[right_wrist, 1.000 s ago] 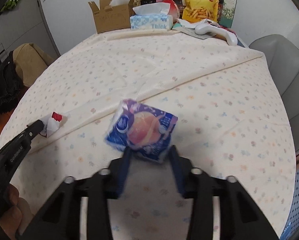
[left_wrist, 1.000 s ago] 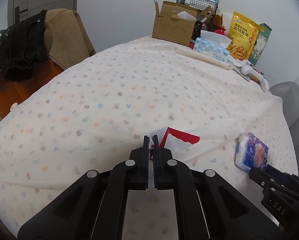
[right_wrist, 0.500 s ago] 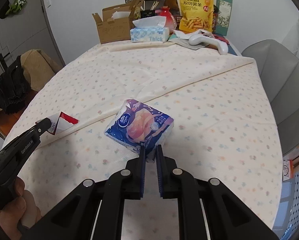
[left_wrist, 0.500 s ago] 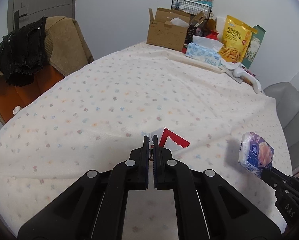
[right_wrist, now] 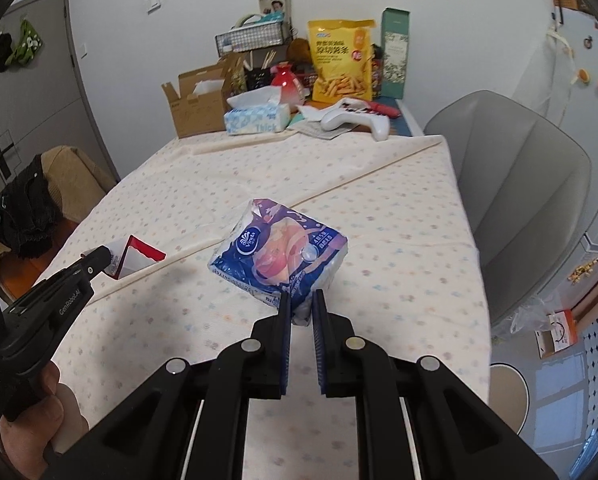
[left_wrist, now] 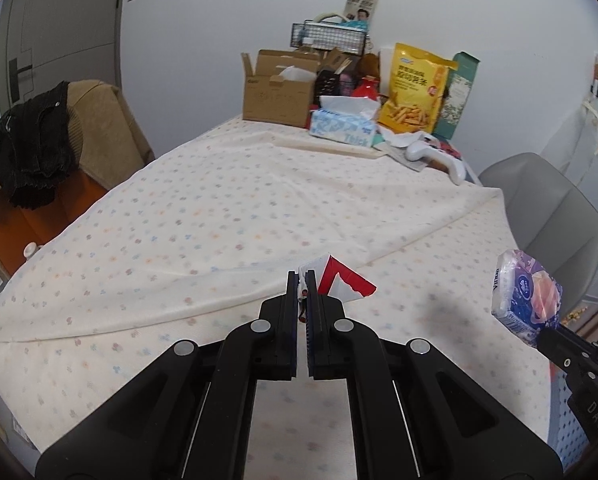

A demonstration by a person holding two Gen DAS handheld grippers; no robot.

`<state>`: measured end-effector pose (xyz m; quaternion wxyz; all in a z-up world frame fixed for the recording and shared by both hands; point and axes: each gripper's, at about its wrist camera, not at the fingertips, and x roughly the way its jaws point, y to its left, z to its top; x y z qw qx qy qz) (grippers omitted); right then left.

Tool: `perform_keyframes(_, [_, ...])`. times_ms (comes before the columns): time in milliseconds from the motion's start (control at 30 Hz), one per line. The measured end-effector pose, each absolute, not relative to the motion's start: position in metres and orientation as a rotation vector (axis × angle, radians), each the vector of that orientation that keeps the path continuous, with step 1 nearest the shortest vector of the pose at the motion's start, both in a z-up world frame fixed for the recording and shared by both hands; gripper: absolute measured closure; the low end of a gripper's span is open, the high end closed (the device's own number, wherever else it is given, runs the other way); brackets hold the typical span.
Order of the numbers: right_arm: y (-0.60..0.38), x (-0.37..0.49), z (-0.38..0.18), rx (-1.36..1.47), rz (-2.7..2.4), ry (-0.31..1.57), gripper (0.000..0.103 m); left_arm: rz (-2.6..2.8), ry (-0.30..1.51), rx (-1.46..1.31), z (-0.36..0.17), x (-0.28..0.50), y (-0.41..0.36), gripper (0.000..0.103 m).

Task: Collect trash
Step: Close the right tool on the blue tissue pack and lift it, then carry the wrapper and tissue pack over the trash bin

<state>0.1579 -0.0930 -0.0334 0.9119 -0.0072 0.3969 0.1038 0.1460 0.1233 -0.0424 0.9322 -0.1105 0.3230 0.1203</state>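
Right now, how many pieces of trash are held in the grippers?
2. The red-and-white wrapper is pinched in the left gripper; the blue tissue pack is pinched in the right gripper. Both hang above the tablecloth.

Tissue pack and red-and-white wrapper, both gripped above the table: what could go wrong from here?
1. The right gripper pinches only a corner of the tissue pack; the pack hangs off it and might slip out.
2. The left gripper holds the red-and-white wrapper by one thin edge; it could tear or slide free.
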Motion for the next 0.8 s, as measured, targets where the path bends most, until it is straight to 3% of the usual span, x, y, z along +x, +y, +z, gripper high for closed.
perform_keyframes(800, [-0.253,0.1,-0.002,0.149,0.029,0.716,0.092,0.036,0.611,-0.05,0.002,0.14,-0.04,0.099])
